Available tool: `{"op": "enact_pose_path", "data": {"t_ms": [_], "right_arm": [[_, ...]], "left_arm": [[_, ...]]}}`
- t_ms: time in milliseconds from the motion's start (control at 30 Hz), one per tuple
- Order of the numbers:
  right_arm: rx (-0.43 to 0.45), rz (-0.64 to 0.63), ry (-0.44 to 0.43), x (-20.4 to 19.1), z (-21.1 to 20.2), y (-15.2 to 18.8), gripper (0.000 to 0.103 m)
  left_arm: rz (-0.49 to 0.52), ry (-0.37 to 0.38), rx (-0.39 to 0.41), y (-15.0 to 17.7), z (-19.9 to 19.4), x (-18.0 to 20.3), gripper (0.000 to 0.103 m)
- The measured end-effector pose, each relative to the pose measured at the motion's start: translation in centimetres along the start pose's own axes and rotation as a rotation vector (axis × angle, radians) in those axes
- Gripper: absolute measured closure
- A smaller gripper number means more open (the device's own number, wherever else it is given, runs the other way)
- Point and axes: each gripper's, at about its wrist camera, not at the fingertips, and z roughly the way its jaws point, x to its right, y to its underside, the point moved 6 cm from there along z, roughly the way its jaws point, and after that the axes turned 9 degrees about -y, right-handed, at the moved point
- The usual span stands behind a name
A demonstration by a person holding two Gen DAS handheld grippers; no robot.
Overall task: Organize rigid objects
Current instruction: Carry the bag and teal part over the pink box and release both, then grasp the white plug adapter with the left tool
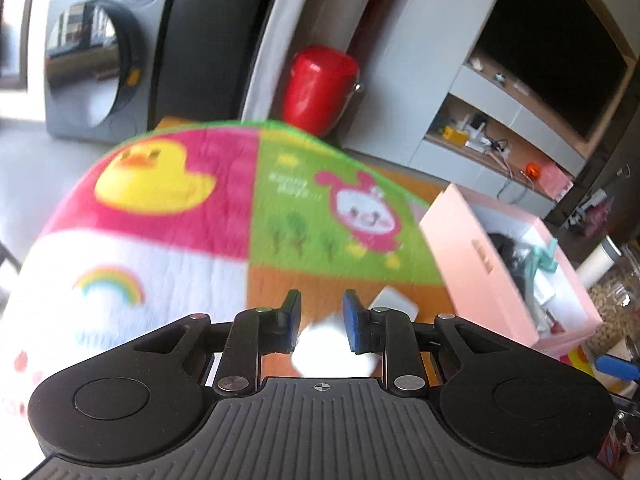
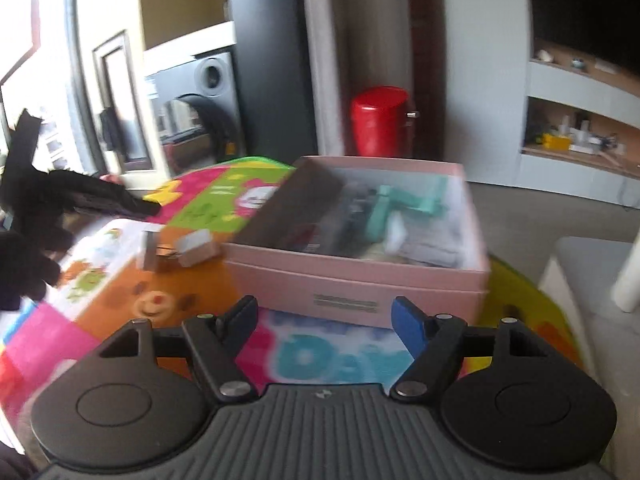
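Two views are given, and in the left wrist view the left gripper [image 1: 321, 322] is seen with its blue-padded tongs drawn in on a small white block [image 1: 334, 346], which is held between the pads above the cartoon play mat [image 1: 160, 208]; the block is blurred and overexposed, so its exact kind cannot be told. A second white boxy item [image 1: 394, 305] lies on the mat just beyond the right pad, and the open pink box [image 1: 468, 264], already holding a teal tool [image 1: 546, 258] and dark items, is seen to the right. The block is judged light, stiff and smooth-faced, so it should be gripped across two flat opposite faces, near its middle, lest it pivot or slip. In the right wrist view the right gripper [image 2: 326, 320] is shown with its tongs spread wide and nothing between them, hovering before the pink box [image 2: 360, 284], whose labelled front wall faces the camera. Beside the box's left wall, small white and grey boxy items [image 2: 180, 250] rest on the mat [image 2: 328, 356], still to be sorted; they are judged equally light and rigid, best taken by their parallel sides. A red canister [image 2: 380, 120] stands well behind
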Motion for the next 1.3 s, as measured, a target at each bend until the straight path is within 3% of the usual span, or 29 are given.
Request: {"op": "enact_pose_path", "data": {"t_ms": [100, 200, 300, 400, 500, 633, 767, 900, 967, 1100, 1200, 1300], "right_arm": [[-0.024, -0.018, -0.041, -2.2, 1.4, -0.2, 0.029], [-0.043, -0.064, -0.075, -4.7, 1.8, -0.1, 0.029], [-0.058, -0.111, -0.094, -6.7, 2.2, -1.0, 0.029], [-0.071, -0.126, -0.117, -8.6, 3.7, -3.0, 0.029], [-0.109, -0.096, -0.141, -10.0, 6.6, -5.3, 0.029], [-0.179, -0.051, -0.076, -10.8, 12.5, -6.9, 0.029], [-0.226, -0.084, 0.016, -11.7, 17.8, -6.6, 0.038], [-0.277, -0.097, 0.049, -11.9, 20.5, -6.0, 0.040], [-0.309, -0.085, 0.031, -12.0, 20.5, -5.4, 0.053], [-0.338, -0.149, -0.015, -13.1, 18.0, -3.9, 0.054], [-0.321, -0.216, 0.000, -13.1, 15.0, -1.9, 0.054], [-0.319, -0.195, -0.007, -11.6, 11.5, 0.0, 0.054]], "left_arm": [[0.008, 0.049, 0.001, 1.6, -0.9, 0.0, 0.068], [0.089, 0.029, 0.019, 3.8, -3.0, 0.5, 0.065], [0.155, 0.015, 0.016, 6.3, -4.9, 0.7, 0.068], [0.133, 0.038, -0.006, 8.5, -4.7, 0.1, 0.068], [0.111, 0.043, 0.044, 9.5, -5.3, -0.6, 0.073], [0.138, 0.028, 0.092, 10.3, -5.7, -0.7, 0.077], [0.143, 0.031, 0.105, 10.4, -6.0, -0.7, 0.077], [0.126, 0.042, 0.107, 10.4, -6.0, -1.0, 0.077], [0.117, 0.048, 0.108, 10.4, -6.0, -1.1, 0.077], [0.118, 0.046, 0.107, 10.4, -6.0, -1.1, 0.077], [0.128, 0.036, 0.109, 10.5, -6.1, -0.9, 0.077], [0.137, 0.025, 0.107, 10.5, -6.1, -0.7, 0.077]]}}
